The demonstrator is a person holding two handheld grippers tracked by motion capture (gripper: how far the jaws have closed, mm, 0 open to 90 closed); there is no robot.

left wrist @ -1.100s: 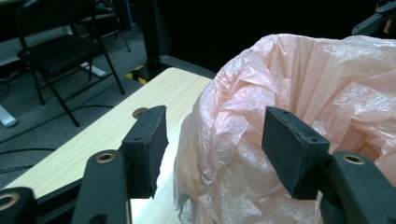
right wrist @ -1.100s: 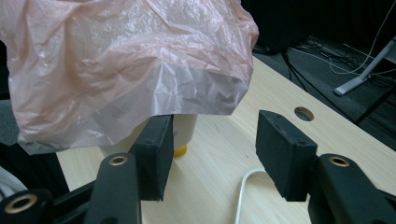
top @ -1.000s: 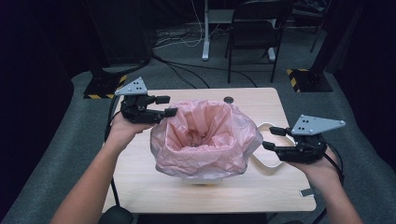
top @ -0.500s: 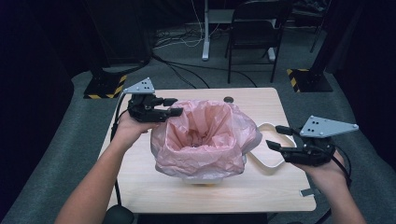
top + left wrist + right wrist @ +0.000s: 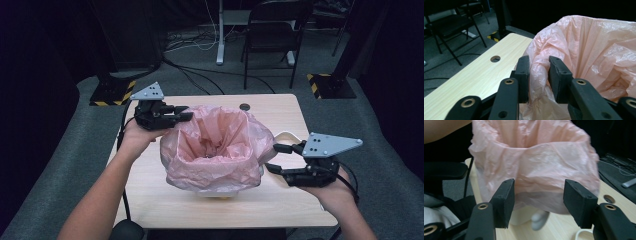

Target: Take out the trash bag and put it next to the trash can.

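A thin, crinkled pink plastic bag [image 5: 215, 150] stands open-mouthed on the wooden table [image 5: 150, 175], its rim folded outward and down over a pale container [image 5: 520, 216] whose base alone peeks out below the plastic. The film is translucent and full of creases, and its inside sinks into a shadowed hollow.

The left gripper [image 5: 181, 113] sits at the bag's far left rim. In the left gripper view a fold of that rim stands between its black pads [image 5: 524, 75], and the jaws have just been closing on it; the film touches the pads, but whether they already squeeze it hard is not clear. Beyond this gripper the tabletop runs off to a round hole [image 5: 495, 58].

The right gripper [image 5: 274, 157] hangs just beside the bag's right side, jaws spread wide and having just opened a little further, with nothing between them. Straight ahead of it the bag's bulging wall [image 5: 534, 175] is slightly blurred. A white looped strap [image 5: 287, 137] lies on the table beside this gripper, partly hidden behind it.

The container's shape under the bag cannot be made out, nor what lies at the bag's bottom.
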